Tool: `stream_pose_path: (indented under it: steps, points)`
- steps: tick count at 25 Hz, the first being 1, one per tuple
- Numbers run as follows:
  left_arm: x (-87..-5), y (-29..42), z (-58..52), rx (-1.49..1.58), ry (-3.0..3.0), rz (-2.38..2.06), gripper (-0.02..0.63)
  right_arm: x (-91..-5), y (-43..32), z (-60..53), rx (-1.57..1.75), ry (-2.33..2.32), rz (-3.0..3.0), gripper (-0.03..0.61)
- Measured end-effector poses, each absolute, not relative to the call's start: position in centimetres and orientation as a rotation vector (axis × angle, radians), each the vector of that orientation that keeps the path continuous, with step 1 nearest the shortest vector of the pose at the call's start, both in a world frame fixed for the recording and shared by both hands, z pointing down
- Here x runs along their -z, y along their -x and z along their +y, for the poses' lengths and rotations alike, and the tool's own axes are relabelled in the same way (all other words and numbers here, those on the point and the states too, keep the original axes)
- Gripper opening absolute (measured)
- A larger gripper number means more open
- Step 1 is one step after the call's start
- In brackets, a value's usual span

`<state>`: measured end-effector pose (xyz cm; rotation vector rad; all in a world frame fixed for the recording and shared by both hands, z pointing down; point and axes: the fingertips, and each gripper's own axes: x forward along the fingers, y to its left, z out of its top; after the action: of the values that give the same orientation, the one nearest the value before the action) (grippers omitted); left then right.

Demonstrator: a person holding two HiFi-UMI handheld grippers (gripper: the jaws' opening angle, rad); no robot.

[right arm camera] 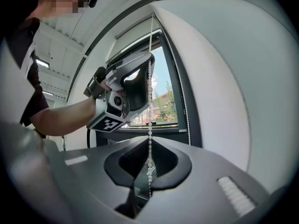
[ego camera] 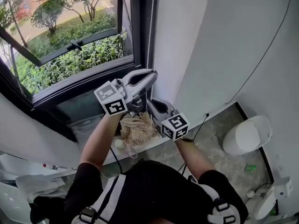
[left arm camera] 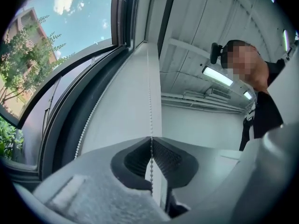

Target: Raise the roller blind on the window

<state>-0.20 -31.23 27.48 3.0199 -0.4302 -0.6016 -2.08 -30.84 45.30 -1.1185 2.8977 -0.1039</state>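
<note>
A white bead chain (ego camera: 150,27) hangs beside the window frame (ego camera: 138,31), along the white wall edge. My left gripper (ego camera: 153,74) is the upper one and is shut on the chain; in the left gripper view the beads (left arm camera: 150,97) run up from between the closed pads (left arm camera: 161,155). My right gripper (ego camera: 150,102) sits just below it, also shut on the same chain (right arm camera: 150,125), which passes between its closed jaws. The right gripper view shows the left gripper (right arm camera: 150,62) clamped on the chain above. A second strand (right arm camera: 181,94) hangs free by the frame.
A tilted-open window (ego camera: 60,45) shows shrubs outside. A checked cloth (ego camera: 137,127) lies on the sill below the grippers. A white toilet (ego camera: 246,134) stands on the floor at right, with a thin black cable (ego camera: 261,59) on the wall.
</note>
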Motion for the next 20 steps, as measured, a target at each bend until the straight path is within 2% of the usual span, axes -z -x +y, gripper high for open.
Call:
stream_pose_path:
  steps: [8, 17, 20]
  points:
    - [-28.9, 0.5, -31.9, 0.510, -3.054, -0.494, 0.008, -47.0, 2.1, -31.2, 0.118, 1.118, 2.947, 0.020]
    - [-42.7, 0.4, -31.7, 0.255, -2.951, -0.544, 0.006, -60.3, 2.4, -28.3, 0.492, 1.104, 3.249, 0.020]
    - [-44.0, 0.9, -31.7, 0.281, -2.895, -0.573, 0.006, -61.1, 2.1, -27.6, 0.493, 1.096, 3.276, 0.023]
